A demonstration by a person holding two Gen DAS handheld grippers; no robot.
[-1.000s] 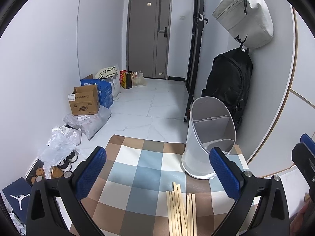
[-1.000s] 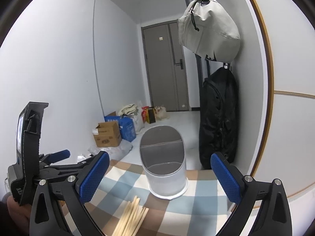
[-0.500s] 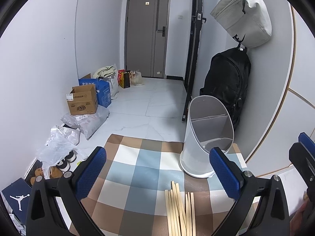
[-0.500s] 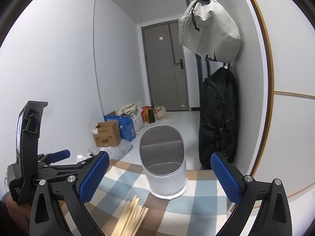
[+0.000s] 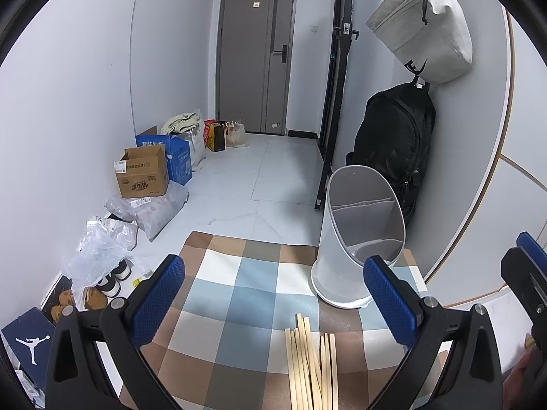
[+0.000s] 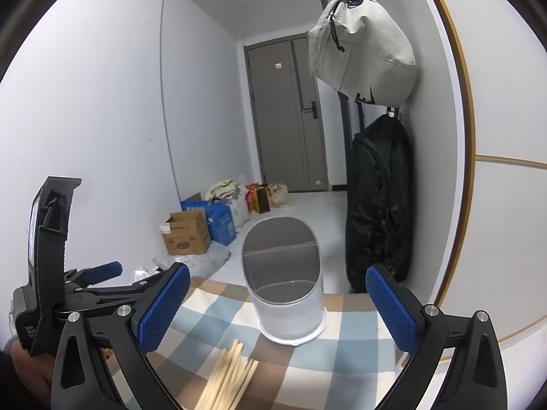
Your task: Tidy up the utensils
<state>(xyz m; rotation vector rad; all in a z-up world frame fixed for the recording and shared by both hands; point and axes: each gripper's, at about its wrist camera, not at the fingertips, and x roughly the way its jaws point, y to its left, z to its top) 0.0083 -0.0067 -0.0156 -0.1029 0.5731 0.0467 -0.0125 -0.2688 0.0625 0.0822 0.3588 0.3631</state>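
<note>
Basically both grippers, left gripper (image 5: 273,302) and right gripper (image 6: 278,305), are hovering wide open and empty over the chopsticks (image 5: 311,365) lying bunched on the cloth (image 5: 236,294) just before the holder (image 5: 359,235); light, stiff, probably slippery, so mid-length pinching looks safest.

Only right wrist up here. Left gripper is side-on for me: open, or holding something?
Observer: The left gripper is open and empty. The chopsticks lie loose on the checked cloth between its fingers, nearer the right one.
Operator: Holder layout? I see one divider.
Observer: The left wrist view shows a second partition splitting the back section of the white holder. The sections in view look empty.
Operator: Anything on the floor off the table's left side?
Observer: Shoes under a plastic bag, and a dark shoebox beside them.
</note>
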